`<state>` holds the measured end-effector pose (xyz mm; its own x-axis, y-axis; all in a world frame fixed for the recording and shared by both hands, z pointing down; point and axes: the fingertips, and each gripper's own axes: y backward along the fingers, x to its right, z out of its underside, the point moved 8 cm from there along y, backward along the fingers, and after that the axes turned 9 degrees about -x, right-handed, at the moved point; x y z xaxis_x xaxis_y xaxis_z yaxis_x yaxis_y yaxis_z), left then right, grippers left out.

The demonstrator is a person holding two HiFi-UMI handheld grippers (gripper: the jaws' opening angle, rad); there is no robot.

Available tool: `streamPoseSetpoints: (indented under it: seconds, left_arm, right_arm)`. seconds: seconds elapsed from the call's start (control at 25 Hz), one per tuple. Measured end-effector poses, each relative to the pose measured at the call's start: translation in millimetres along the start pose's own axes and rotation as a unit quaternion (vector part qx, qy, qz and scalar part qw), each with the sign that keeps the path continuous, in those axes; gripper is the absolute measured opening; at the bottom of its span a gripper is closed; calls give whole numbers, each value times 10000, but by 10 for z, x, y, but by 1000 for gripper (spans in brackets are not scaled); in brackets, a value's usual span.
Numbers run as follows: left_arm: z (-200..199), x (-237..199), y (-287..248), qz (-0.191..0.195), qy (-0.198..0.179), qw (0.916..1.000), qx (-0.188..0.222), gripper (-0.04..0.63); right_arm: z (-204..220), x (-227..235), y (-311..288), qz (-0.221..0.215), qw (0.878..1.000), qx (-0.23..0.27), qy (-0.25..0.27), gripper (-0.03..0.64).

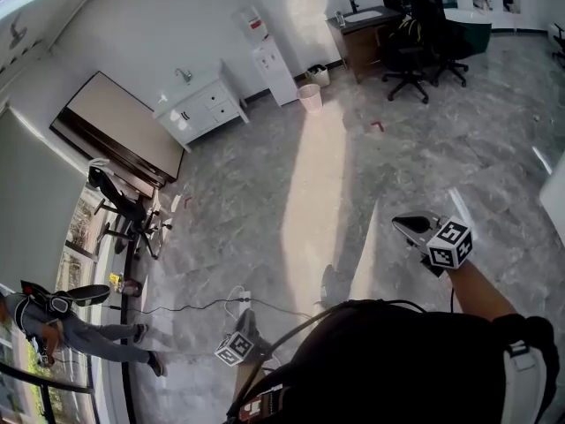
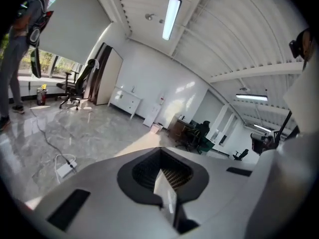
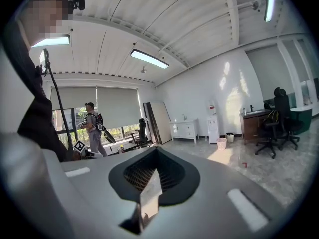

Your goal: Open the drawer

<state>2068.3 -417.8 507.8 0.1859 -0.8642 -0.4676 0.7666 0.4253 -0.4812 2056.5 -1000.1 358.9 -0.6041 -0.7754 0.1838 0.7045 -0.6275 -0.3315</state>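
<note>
Everything turned on how far away the white drawer cabinet (image 1: 201, 109) was. In the head view it stood against the far wall, up and to the left, just left of the water dispenser (image 1: 274, 71), with a wide stretch of marble floor (image 1: 353, 175) between it and me. Its long side ran along the wall and its drawer fronts (image 1: 221, 106) faced out into the room, so I judged any pull would have to come away from the wall and towards the near side. I could not tell which drawer was meant. Both tools were well apart from it. The left gripper (image 1: 246, 322) hung low and close to my body on the cabinet's side, and the right gripper (image 1: 408, 226) was held further out to the right. From the left gripper (image 2: 167, 190) the cabinet (image 2: 124, 100) showed small, left of the line along the jaws. From the right gripper (image 3: 149, 193) it (image 3: 184, 129) sat a little right of centre, almost straight ahead. I judged neither hand clearly nearer, though the right pointed at it more squarely. Both grippers had their jaws pressed together with nothing between them. To my mind they would need spreading before either could take a handle, and first I had to cross the floor.
</note>
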Motion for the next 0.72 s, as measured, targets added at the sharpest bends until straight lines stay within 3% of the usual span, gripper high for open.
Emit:
streamPoseSetpoints:
  seconds: [0.16,0.32,0.48,0.72]
  left_arm:
    - [-628,0,-398,411,-480,9971,423,0]
    - [-1288,-103,-820,931,-648,9907,753,0]
    - [-2048,-308,-1101,1242,-861,9849,840,0]
    - [-2933,-939,-1520,1430,-1319,9775,813,0]
  right_arm:
    - [-44,66,-281,153,9998,-83,127,-3]
    - [-261,195,-601,535,9984,-126,130,-3]
    - [-635,202,-1140,677,9975,49,-219,-3]
    - [-1110,246,-2281,761,9965,148,-304,-3]
